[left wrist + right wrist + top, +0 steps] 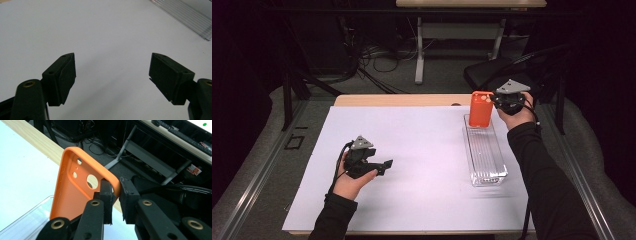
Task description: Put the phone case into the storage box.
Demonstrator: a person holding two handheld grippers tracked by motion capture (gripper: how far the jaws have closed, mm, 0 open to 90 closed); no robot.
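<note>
Two grippers: right gripper pinches the orange case by one edge, upright over the far end of the clear tray. Left gripper open, idle above the white sheet. Risk: thin edge grip, so the case may pivot or slip.

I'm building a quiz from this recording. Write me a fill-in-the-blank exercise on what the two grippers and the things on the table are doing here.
1. The right gripper is shut on the edge of an ____ phone case.
2. The case is held upright over the far end of a clear plastic ____.
3. The left gripper has its jaws ____ and holds nothing.
4. The tray rests on a ____ sheet covering the table.

Missing words: orange; tray; open; white
</note>
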